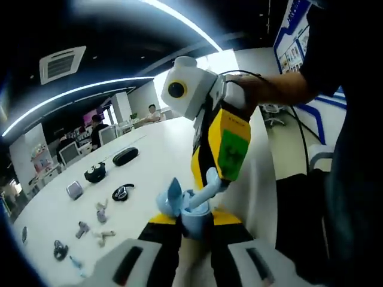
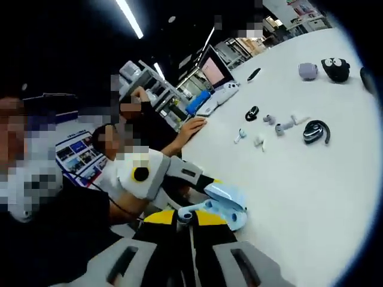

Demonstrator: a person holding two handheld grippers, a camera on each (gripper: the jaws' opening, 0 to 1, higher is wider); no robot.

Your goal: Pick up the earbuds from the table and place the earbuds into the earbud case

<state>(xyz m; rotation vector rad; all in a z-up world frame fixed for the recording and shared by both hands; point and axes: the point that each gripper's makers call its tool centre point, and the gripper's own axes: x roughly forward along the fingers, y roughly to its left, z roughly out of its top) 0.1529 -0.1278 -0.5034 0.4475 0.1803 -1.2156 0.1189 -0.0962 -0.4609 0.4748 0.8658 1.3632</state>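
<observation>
Yellow-and-black claw (image 1: 206, 185) bodies, white housing, green label, dark sleeve (image 1: 335, 42)

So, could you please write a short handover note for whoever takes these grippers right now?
Left claw: shut on the blue earbud case, lid open.
Right claw: shut on the same case.
Earbuds: loose on the white table, among other cases.
Done: case held, open.
Left: free one claw, pick up each earbud, seat it in the case.

Scattered earbuds (image 2: 281, 127) (mid-table); nearer table (image 2: 311, 203) open
</observation>
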